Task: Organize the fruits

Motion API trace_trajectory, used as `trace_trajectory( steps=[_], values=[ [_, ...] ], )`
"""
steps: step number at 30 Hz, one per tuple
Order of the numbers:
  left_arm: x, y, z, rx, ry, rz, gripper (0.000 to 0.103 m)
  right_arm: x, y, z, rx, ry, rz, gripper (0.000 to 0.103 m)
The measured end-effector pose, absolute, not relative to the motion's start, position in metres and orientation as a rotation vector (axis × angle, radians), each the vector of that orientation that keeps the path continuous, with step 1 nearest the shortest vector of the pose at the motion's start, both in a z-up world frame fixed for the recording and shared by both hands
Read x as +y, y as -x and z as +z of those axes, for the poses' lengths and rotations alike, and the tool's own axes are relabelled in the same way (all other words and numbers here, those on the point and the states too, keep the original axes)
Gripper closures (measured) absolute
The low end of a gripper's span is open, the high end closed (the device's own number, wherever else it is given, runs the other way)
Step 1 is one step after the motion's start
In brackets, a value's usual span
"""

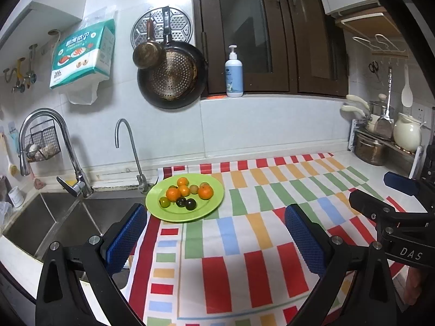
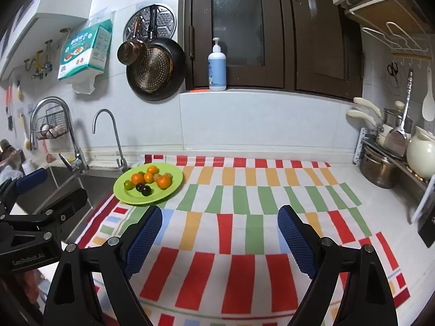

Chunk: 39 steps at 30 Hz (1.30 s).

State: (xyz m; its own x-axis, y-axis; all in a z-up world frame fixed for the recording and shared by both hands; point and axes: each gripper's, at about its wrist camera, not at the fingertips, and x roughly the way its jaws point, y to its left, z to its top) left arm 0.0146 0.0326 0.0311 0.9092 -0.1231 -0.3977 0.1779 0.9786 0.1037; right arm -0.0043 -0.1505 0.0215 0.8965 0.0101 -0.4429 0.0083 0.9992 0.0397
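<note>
Grippers: left gripper [image 1: 216, 233] and right gripper [image 2: 220, 240] both wide apart, empty
Risk: fruits [image 1: 186, 193] on plate [image 1: 214, 206], centre left, may roll; careless pinch

Both the left gripper [image 1: 216, 233] and right gripper [image 2: 220, 240] have black frames, silver screws and blue dimpled pads; white lettering on their sides reads, perhaps, "DAS" and "GenRobot.AI"

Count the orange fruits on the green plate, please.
4 orange fruits on the green plate: one at the back, one left, one centre, one right. Smaller ones could be hidden behind.
</note>
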Motion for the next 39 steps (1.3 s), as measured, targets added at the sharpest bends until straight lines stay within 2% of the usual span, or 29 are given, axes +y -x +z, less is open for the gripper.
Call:
trace_trajectory(
  steps=[14, 39],
  values=[
    [0.024, 0.011, 0.037, 0.385, -0.138, -0.155, 0.000, -0.163, 0.035, 0.025, 0.443, -0.055, 0.007, 0.015],
    [0.019, 0.016, 0.039, 0.374, -0.144, -0.150, 0.000, -0.164, 0.041, 0.024, 0.450, -0.054, 0.018, 0.015]
  ],
)
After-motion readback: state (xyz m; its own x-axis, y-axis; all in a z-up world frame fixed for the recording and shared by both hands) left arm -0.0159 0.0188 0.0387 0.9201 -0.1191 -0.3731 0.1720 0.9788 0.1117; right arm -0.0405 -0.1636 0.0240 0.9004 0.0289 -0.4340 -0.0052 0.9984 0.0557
